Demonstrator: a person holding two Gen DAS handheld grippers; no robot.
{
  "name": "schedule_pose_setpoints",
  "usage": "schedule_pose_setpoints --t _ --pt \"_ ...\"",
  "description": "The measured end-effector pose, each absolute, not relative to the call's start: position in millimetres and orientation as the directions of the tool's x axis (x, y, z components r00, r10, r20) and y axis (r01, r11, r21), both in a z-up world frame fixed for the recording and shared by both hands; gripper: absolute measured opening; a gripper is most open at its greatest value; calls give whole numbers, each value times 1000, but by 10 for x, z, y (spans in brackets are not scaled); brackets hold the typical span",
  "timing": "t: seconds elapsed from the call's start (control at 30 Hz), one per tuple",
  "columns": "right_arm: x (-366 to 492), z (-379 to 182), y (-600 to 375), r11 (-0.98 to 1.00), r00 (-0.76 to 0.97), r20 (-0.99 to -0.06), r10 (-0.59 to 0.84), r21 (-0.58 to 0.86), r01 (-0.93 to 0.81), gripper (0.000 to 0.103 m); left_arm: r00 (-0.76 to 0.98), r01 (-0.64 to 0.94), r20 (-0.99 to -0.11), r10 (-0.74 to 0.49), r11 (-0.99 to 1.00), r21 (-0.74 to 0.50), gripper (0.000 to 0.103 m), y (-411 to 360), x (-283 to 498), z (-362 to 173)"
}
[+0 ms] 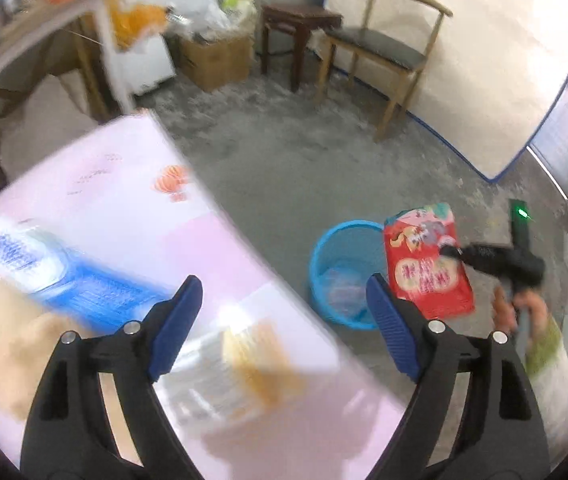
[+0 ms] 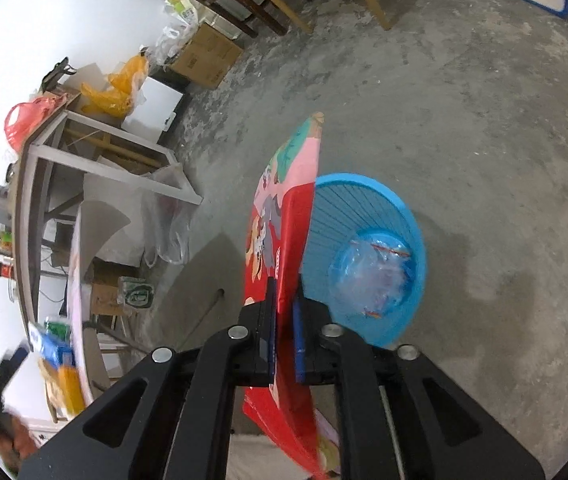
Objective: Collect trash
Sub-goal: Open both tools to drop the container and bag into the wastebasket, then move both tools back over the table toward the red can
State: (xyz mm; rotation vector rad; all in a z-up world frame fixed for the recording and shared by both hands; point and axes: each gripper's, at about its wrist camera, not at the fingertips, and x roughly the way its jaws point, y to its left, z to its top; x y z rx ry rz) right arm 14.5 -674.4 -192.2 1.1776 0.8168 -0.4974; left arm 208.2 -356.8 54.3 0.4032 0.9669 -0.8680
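My right gripper [image 2: 284, 292] is shut on a red snack bag [image 2: 284, 216], holding it on edge beside the rim of a blue waste basket [image 2: 364, 184] on the floor. Crumpled clear plastic [image 2: 376, 268] lies inside the basket. In the left wrist view the red snack bag [image 1: 428, 272] hangs next to the basket [image 1: 324, 248], pinched by the right gripper [image 1: 450, 250] in a person's hand [image 1: 504, 312]. My left gripper [image 1: 284, 284] is open and empty above the edge of a pink table [image 1: 123, 184]. Blurred on the table are a blue-and-white packet [image 1: 23, 252] and a clear-and-tan wrapper [image 1: 251, 360].
A wooden chair [image 1: 380, 52], a dark stool [image 1: 300, 20] and a cardboard box [image 1: 215, 60] with plastic bags stand along the far wall. A cluttered side table [image 2: 43, 152] is at the left. A white panel [image 1: 464, 60] leans at the right. Bare concrete floor surrounds the basket.
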Motion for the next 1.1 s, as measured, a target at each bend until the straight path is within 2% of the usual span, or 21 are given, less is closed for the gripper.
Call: schedule_pose_setpoints --t 0.03,0.13,0.23,0.4,0.5,0.7,0.87,1.1 --pt "232 -2057 -6803 311 609 -787 96 605 733 14 296 781 -840 -455 621 -61 82 -3438 2082 605" --pt "417 -2379 -6926 288 541 -831 128 553 782 36 356 726 -829 -431 686 -45 83 -2929 2070 725" --pt "499 -2613 -6956 304 472 -874 116 484 821 37 410 655 -818 -404 754 -45 83 -2449 2019 786" --pt "305 -2582 -6794 291 502 -857 118 513 807 37 476 577 -794 -379 815 -43 83 -1978 1903 827" --pt "154 -2355 -6696 332 517 -852 85 513 791 38 498 536 -781 -376 842 -64 83 -1701 1831 867" --pt "-39 -1675 -6543 421 574 -819 -16 515 747 54 549 453 -767 -333 890 -62 83 -1145 1785 901" --pt "138 -920 -6161 570 645 -759 -85 494 657 66 591 344 -760 -271 937 -67 83 -635 1662 947" --pt "604 -46 -5125 804 733 -679 -41 412 428 80 596 203 -778 -196 975 -90 83 -19 1424 872"
